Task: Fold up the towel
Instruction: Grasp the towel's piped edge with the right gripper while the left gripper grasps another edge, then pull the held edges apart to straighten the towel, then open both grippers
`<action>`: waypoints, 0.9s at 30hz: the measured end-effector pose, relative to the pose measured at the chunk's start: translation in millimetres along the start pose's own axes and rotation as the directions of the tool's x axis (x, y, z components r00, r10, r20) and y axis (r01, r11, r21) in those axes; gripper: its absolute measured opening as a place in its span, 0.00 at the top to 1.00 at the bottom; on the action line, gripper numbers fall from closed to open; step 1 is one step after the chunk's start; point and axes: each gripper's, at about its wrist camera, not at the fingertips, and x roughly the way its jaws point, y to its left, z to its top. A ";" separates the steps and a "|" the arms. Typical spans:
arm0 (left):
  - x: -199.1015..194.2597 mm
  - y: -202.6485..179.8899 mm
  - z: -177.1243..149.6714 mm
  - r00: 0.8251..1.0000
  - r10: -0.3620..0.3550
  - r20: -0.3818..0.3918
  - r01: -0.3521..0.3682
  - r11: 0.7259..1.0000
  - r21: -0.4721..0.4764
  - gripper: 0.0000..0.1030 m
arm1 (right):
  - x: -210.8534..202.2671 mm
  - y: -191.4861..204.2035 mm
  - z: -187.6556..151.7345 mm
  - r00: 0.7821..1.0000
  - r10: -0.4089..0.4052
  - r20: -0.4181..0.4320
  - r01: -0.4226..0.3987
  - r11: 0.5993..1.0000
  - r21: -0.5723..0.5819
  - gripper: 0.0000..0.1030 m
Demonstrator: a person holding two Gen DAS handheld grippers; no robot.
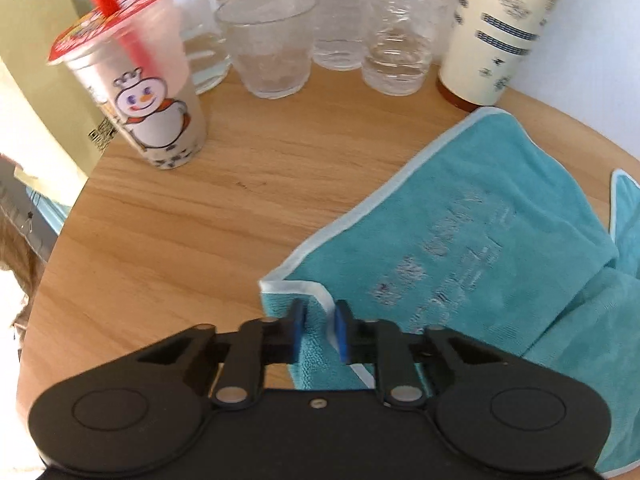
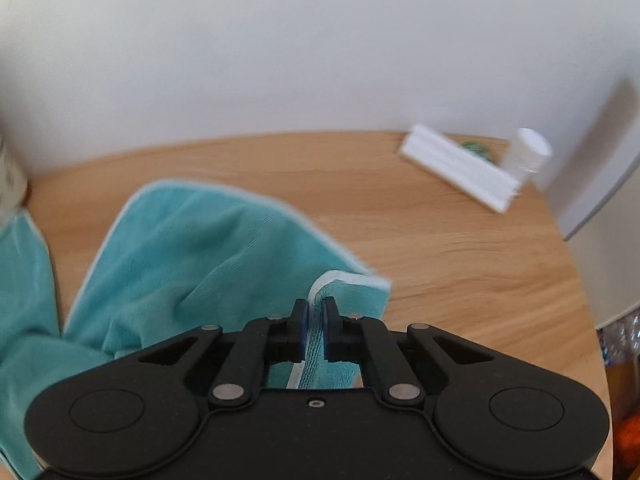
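the teal towel [image 1: 472, 216] lies rumpled on the round wooden table [image 1: 168, 232], its white-piped edge running diagonally toward the tall cream paper cup [image 1: 500, 32] at the back of the table. the left gripper [image 1: 320, 330] has its blue-padded fingers [image 1: 298, 330] on either side of a turned-over corner of the towel; the jaws stand narrow with cloth and piping between them, but a gap shows beside the right pad, so i cannot tell whether they truly pinch it. left of the towel, well apart from it, stands a bubble tea cup [image 1: 140, 88] with a red straw and a snowman picture, and a row of clear glasses [image 1: 272, 48] fills the space between it and the cream cup.

in the right wrist view the right gripper [image 2: 316, 330] is closed tight on a folded edge of the towel [image 2: 192, 248], the fabric standing up between its fingers. the rest of the towel bunches to the left of the gripper. beyond the towel, near the table's [image 2: 460, 264] far right rim, lie a white ridged block [image 2: 460, 172] and a blurred white-capped container [image 2: 526, 154] touching it.
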 end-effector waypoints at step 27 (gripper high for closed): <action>-29.4 46.7 -64.5 0.998 0.043 -0.051 -0.043 0.999 0.011 0.91 | -42.0 -134.6 -143.0 0.960 -0.241 -0.144 0.272 0.922 0.276 0.91</action>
